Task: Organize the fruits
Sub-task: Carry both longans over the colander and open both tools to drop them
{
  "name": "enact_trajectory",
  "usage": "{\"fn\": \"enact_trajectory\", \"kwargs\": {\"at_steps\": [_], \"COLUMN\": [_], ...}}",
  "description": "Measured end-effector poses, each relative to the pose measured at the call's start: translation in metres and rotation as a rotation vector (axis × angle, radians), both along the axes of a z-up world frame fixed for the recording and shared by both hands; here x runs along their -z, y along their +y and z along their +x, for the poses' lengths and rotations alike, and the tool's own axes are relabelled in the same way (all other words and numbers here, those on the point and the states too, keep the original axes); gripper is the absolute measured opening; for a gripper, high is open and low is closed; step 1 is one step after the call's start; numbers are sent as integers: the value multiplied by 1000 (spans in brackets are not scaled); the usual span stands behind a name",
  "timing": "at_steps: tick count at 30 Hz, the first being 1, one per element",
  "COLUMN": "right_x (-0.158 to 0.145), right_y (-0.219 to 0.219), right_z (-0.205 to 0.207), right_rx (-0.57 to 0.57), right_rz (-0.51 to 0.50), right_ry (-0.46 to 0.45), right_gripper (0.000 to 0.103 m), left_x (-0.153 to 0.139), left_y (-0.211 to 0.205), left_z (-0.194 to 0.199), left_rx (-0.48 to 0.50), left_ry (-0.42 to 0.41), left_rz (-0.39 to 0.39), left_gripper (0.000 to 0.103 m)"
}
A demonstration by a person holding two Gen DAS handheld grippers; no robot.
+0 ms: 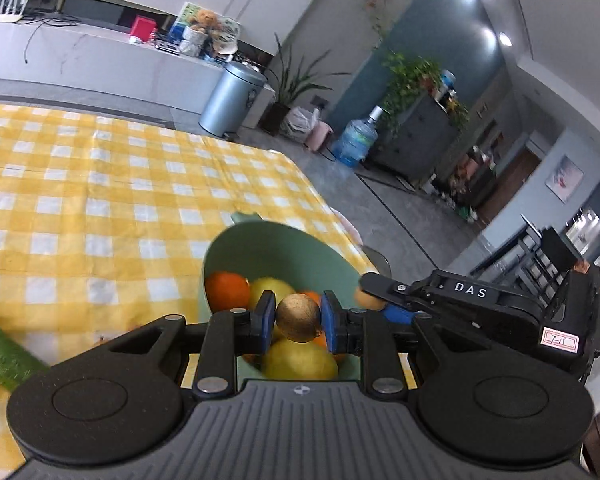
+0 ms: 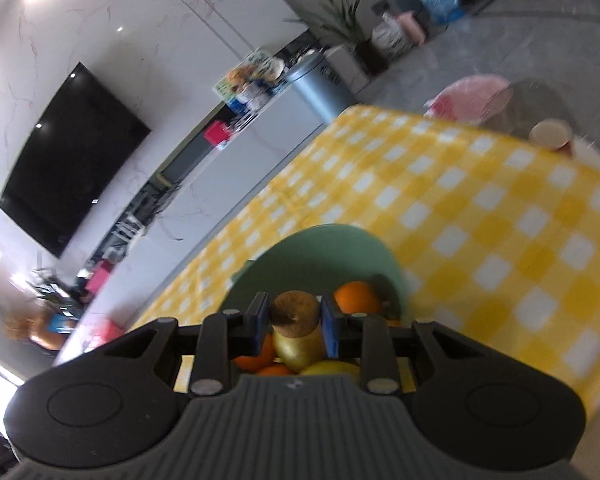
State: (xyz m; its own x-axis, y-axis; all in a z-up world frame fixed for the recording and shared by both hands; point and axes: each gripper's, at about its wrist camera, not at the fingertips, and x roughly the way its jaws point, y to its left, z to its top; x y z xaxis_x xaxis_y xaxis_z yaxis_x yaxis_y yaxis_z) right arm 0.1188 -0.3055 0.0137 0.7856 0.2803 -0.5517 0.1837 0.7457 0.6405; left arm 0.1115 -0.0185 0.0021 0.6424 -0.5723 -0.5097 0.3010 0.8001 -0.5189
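At the far left of the left wrist view a green, rough-skinned vegetable (image 1: 4, 350) lies on the yellow checked cloth of the counter (image 1: 100, 200), apart from the fruit, which fits a sorting job. Moving right, your left tongs (image 1: 298, 318) are clenched on a small round brown fruit (image 1: 298, 317) with a dull, speckled skin, its blue pads (image 1: 266, 316) pressing both sides; it hangs just above the mint-green bowl (image 1: 276, 240), so I judge you are bringing it there to drop in. The bowl is smooth and deep, and already holds a glossy orange (image 1: 226, 290) and waxy yellow lemons (image 1: 300, 360), the task's fruits gathered in one place. Further right, your right tongs (image 1: 366, 294) reach in from the side with a small tan piece at the tip. In the right wrist view, those right tongs (image 2: 294, 316) grasp a similar brown fruit (image 2: 294, 308), matte and a little flattened at the top, over the same bowl (image 2: 320, 248). With both over the rim, letting go one at a time would likely avoid a knock.
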Motion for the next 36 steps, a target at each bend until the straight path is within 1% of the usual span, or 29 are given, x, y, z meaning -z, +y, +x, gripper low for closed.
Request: {"fn": "enact_trajectory", "kwargs": {"at_steps": [2,4,6,9,12,15,18,19,20,21,25,26,27,28,29,31,36], "right_x": [7,13,16,17,22,26,23,22,20,19,22,23,23,23,21,21,19], "right_y": [5,12,17,17,13,12,7,3,-1,-4,-13,-14,-15,-14,-12,-9,-9], "right_z": [18,32,42,52,60,63,56,53,50,46,35,34,34,33,33,32,30], "right_rx": [-11,-4,-18,-6,14,17,36,48,62,79,117,122,120,111,99,90,69], "right_rz": [38,48,36,7,-3,-30,-39,-33,-23,-15,13,21,23,14,1,-18,-16], "right_ry": [13,29,42,41,64,87,70,59,51,47,61,68,75,80,76,76,82], "right_gripper": [26,26,26,26,26,26,28,29,36,38,39,39,39,40,43,44,44], "left_x": [3,5,7,11,16,22,27,28,28,29,33,34,35,37,37,37,31], "left_y": [-1,-3,-6,-10,-14,-20,-28,-31,-34,-36,-42,-43,-46,-49,-51,-52,-46], "left_z": [13,26,38,51,60,65,73,77,79,80,84,85,87,89,88,83,72], "left_rx": [-13,-18,-21,-22,-23,-27,-8,-4,-2,-7,-11,-12,-13,-13,-21,-35,-15], "left_ry": [19,26,28,35,58,58,72,78,81,78,81,76,70,65,50,24,30], "left_rz": [-1,-8,-19,-41,-50,-35,-18,-2,19,43,82,96,124,156,179,195,198], "left_gripper": [27,27,27,27,27,27,27,27,27,27,27,31,50,60,66,67,66]}}
